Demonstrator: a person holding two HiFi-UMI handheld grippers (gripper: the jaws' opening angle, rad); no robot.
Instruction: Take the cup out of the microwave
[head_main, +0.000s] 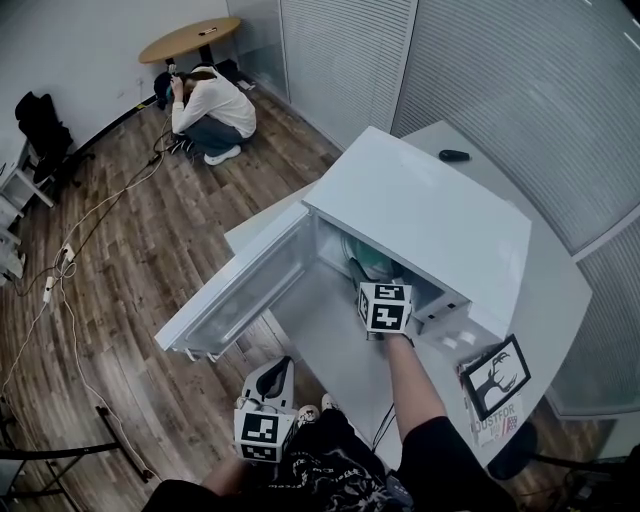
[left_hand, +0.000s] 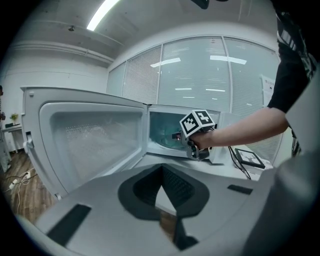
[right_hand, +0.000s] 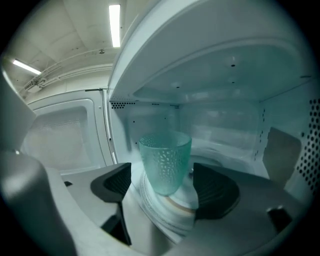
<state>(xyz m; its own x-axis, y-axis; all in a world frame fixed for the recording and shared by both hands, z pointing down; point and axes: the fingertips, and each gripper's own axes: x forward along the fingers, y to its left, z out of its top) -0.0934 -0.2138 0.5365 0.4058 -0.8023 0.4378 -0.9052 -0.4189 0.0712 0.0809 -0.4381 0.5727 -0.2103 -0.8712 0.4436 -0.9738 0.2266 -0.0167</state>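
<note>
Card (head_main: 497, 421) on the worktop (head_main: 560, 300) below a framed picture (head_main: 495, 375), large print too blurred to read for sure, pale print on the person's black shirt (head_main: 335, 478) unreadable, nothing else legible

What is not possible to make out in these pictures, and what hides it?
- Cup: the head view shows only a teal patch; the microwave top and the right tongs cover the rest.
- Cup's contents: in the right gripper view the frosted wall hides the inside.
- Dark thing behind the microwave, head view: too small to name.
</note>
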